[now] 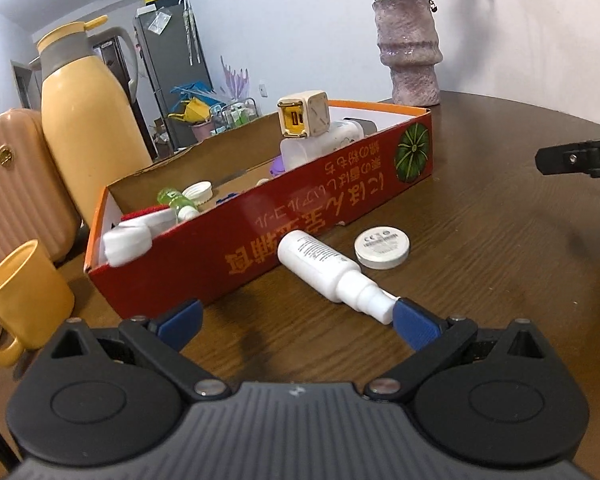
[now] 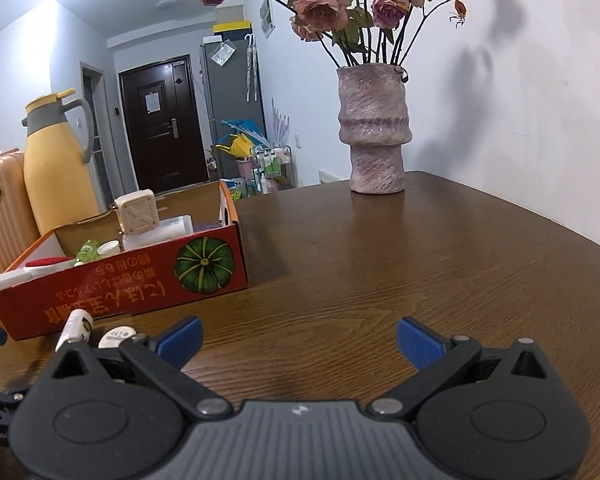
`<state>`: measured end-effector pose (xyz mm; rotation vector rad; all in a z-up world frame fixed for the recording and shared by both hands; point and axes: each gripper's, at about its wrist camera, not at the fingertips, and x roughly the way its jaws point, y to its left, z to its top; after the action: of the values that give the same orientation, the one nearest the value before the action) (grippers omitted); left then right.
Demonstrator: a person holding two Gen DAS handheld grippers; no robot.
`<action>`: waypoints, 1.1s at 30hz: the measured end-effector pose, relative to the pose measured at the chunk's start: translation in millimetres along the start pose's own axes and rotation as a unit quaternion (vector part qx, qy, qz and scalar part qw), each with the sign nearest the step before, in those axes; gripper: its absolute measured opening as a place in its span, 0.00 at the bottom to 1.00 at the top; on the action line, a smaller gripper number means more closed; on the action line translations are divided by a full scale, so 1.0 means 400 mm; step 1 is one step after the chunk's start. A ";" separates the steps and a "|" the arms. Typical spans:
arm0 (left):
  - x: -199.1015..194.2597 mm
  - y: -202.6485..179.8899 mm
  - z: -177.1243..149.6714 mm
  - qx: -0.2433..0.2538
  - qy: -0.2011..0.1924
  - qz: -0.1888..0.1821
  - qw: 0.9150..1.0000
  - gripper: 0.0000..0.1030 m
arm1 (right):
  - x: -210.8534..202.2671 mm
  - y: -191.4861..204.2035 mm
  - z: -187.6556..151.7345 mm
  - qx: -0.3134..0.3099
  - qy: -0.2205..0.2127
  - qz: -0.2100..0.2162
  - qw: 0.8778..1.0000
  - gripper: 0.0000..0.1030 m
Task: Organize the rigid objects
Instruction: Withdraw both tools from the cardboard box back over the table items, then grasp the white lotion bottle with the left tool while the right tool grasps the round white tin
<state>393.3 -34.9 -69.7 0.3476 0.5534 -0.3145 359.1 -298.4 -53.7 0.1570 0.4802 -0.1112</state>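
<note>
A red cardboard box (image 1: 268,232) (image 2: 140,284) holds several small items, with a cream charger cube (image 1: 305,117) (image 2: 137,211) on top. In front of it on the wooden table lie a white spray bottle (image 1: 324,268) (image 2: 73,328) and a round white tin (image 1: 382,247) (image 2: 116,337). My left gripper (image 1: 296,320) is open; its right fingertip (image 1: 414,322) is at the bottle's nozzle, and the bottle is not between the fingers. My right gripper (image 2: 298,338) is open over bare table, to the right of the box, with nothing between its fingers.
A yellow thermos jug (image 1: 88,128) (image 2: 56,176) and a peach case (image 1: 12,188) stand behind the box. A yellow mug (image 1: 24,296) sits at the left. A pink vase of dried roses (image 1: 410,52) (image 2: 374,128) stands at the back by the wall. The right gripper's black finger (image 1: 580,156) shows at the left view's right edge.
</note>
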 end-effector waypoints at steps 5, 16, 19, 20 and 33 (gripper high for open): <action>0.021 -0.009 0.008 0.022 -0.004 -0.017 1.000 1.00 | 0.003 0.001 0.001 -0.001 0.002 0.000 1.000 1.00; 0.084 -0.038 0.037 0.051 -0.006 -0.011 0.999 1.00 | 0.004 0.004 0.001 -0.005 0.005 0.004 1.000 1.00; 0.098 -0.028 0.045 0.035 0.001 -0.018 0.999 1.00 | 0.005 0.005 0.000 -0.005 0.006 0.005 1.000 1.00; 0.101 -0.025 0.046 0.029 0.004 -0.021 0.999 1.00 | 0.006 0.006 0.001 -0.005 0.007 0.005 1.000 1.00; 0.102 -0.013 0.044 -0.002 0.015 -0.034 0.999 0.97 | 0.010 0.011 0.000 -0.010 0.012 0.011 1.000 1.00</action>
<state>432.1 -54.6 -79.5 0.3299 0.5973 -0.3741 363.4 -294.2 -54.9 0.1443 0.5035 -0.0830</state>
